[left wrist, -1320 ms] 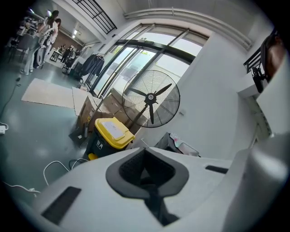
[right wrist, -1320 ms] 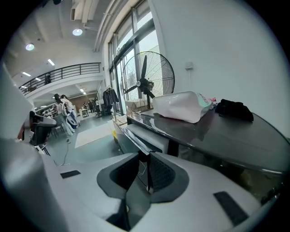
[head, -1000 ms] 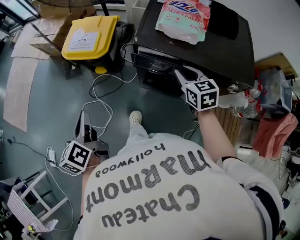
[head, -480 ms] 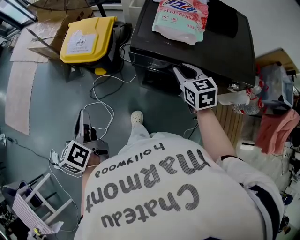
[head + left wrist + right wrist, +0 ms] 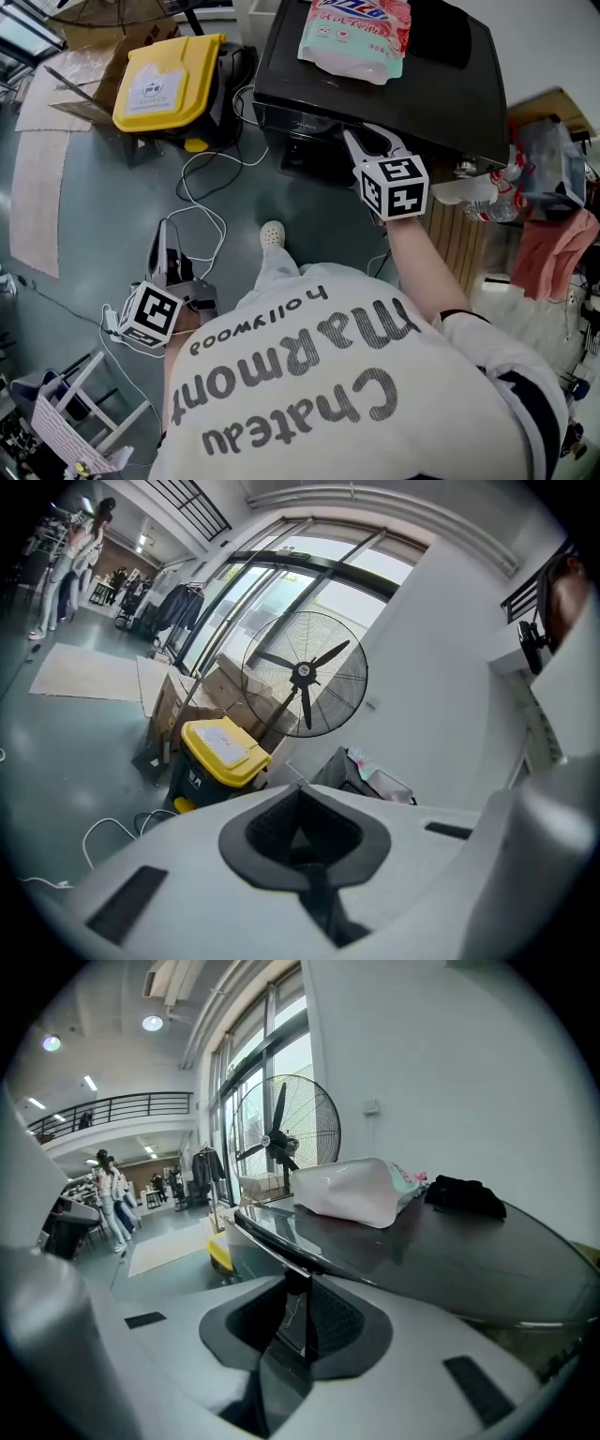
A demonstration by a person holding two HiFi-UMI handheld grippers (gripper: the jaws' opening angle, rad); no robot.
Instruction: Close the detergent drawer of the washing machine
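The black washing machine [image 5: 441, 94] stands at the top of the head view with a pink-and-white detergent bag [image 5: 352, 37] lying on its lid. My right gripper [image 5: 361, 139] reaches to the upper front edge, where the detergent drawer [image 5: 314, 120] sits about flush with the front. In the right gripper view a thin glossy drawer edge [image 5: 292, 1312] stands between the jaws of the right gripper [image 5: 298, 1330], which hold it and are starting to open. My left gripper [image 5: 161, 234] hangs low at the person's left side over the floor, shut and empty, also seen as the left gripper [image 5: 302, 841].
A yellow-lidded bin [image 5: 164, 80] and flattened cardboard [image 5: 75, 75] lie left of the machine. White cables [image 5: 202, 187] loop across the grey floor. A pedestal fan [image 5: 302, 672] stands behind the bin. Bottles and pink cloth [image 5: 553, 253] crowd the right side. A shoe [image 5: 272, 234] shows below the machine.
The drawer, sticking out of the machine's front a second ago, has slid in to about flush. My right gripper moved with it toward the machine. The left gripper stayed put.
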